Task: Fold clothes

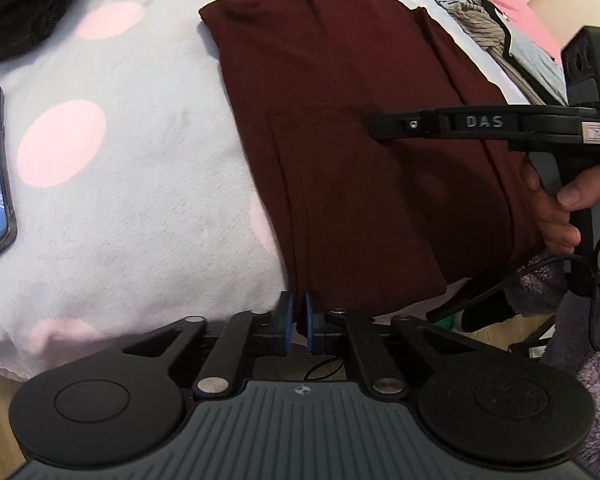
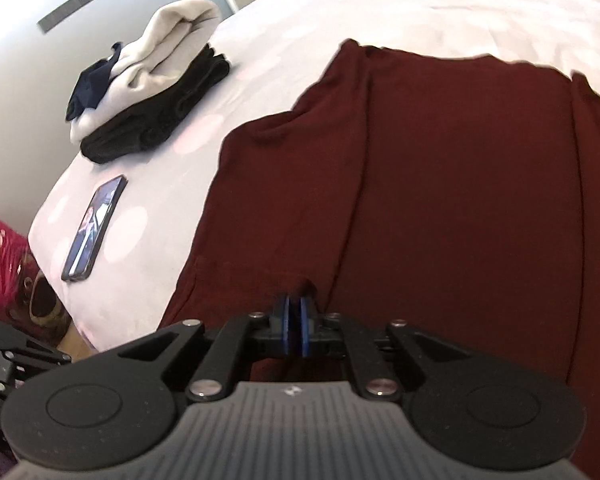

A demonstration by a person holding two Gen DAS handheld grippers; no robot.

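on fleecy dotted bedspread (image 1: pixel 140 184), smooth maroon garment (image 1: pixel 340 160), left gripper (image 1: pixel 298 322) and right gripper (image 2: pixel 294 322) pinching its folds

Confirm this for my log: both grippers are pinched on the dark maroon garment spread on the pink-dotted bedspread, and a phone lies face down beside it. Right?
Nearly. The black-cased phone lies face up with its screen lit, as the right wrist view shows. The left gripper and right gripper do pinch the dark maroon garment on the pink-dotted bedspread.

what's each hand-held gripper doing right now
left hand-held gripper: shut on the maroon garment
right hand-held gripper: shut on the maroon garment
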